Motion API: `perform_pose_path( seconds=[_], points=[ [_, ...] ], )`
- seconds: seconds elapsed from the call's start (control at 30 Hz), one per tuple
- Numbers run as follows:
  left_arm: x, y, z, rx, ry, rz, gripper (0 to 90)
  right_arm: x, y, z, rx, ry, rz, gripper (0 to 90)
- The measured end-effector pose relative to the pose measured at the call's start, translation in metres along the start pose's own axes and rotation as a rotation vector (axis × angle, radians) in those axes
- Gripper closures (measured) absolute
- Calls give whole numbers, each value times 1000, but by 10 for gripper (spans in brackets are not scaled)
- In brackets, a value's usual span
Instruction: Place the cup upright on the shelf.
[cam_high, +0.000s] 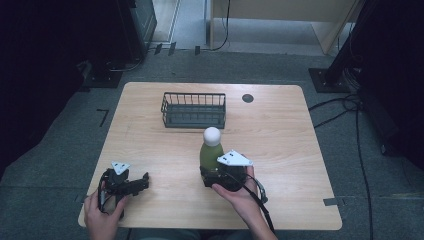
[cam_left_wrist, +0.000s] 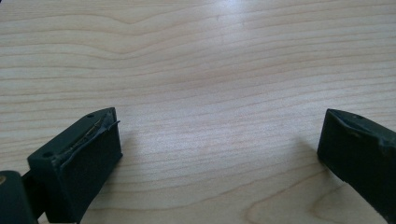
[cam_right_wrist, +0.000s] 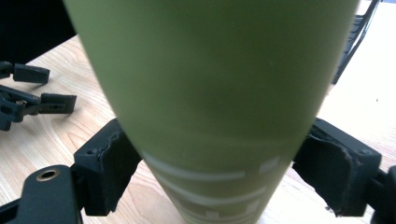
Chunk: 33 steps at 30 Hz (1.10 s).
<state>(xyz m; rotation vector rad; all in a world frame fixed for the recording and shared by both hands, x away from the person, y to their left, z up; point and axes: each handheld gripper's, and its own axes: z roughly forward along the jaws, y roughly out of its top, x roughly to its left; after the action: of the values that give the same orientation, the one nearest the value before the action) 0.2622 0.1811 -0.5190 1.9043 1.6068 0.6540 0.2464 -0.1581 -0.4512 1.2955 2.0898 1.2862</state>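
Note:
A green bottle (cam_high: 210, 152) with a white round cap (cam_high: 212, 135) stands upright at the table's front middle. My right gripper (cam_high: 219, 176) is shut on its lower body, held by a hand from below. In the right gripper view the green bottle (cam_right_wrist: 210, 93) looms close, and both black jaws press its sides around my right gripper's (cam_right_wrist: 215, 175) middle. My left gripper (cam_high: 142, 183) rests low at the front left, open, nothing between its jaws. In its own view my left gripper (cam_left_wrist: 219, 140) frames bare wood. The bottle's base is hidden.
A dark wire basket (cam_high: 193, 110) stands at the back middle of the wooden table (cam_high: 280, 130), behind the bottle. A small dark round spot (cam_high: 247, 98) lies to the basket's right. Cables run over the floor at the right.

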Motion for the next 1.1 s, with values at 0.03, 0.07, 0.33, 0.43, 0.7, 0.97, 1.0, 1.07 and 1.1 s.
perform_pose_path(
  seconds=[0.03, 0.07, 0.33, 0.43, 0.7, 0.97, 1.0, 1.07, 1.1],
  points=[
    [0, 0, 0, 0, 0, 0, 0, 0, 0, 0, 0, 0, 0, 167],
    [0, 0, 0, 0, 0, 0, 0, 0, 1, 1, -2, -1, -1, 167],
    [0, 0, 0, 0, 0, 0, 0, -1, 3, 8, -23, 8, 3, 158],
    [0, 0, 0, 1, 0, 0, 0, -1, 5, 10, -30, 16, 2, 154],
    [0, 0, 0, -1, 0, -2, 0, 0, 9, 11, -31, 14, -61, 189],
    [0, 0, 0, -2, 0, -2, 0, -3, 11, 9, -27, 35, -49, 196],
    [0, 0, 0, -2, 0, -2, 0, -3, 12, 8, -28, 36, -45, 196],
    [0, 0, 0, -1, 0, -2, 0, -3, 15, 8, -28, 31, -48, 197],
    [0, 0, 0, -1, 0, -2, 0, -3, 16, 8, -26, 29, -52, 197]
  ],
)
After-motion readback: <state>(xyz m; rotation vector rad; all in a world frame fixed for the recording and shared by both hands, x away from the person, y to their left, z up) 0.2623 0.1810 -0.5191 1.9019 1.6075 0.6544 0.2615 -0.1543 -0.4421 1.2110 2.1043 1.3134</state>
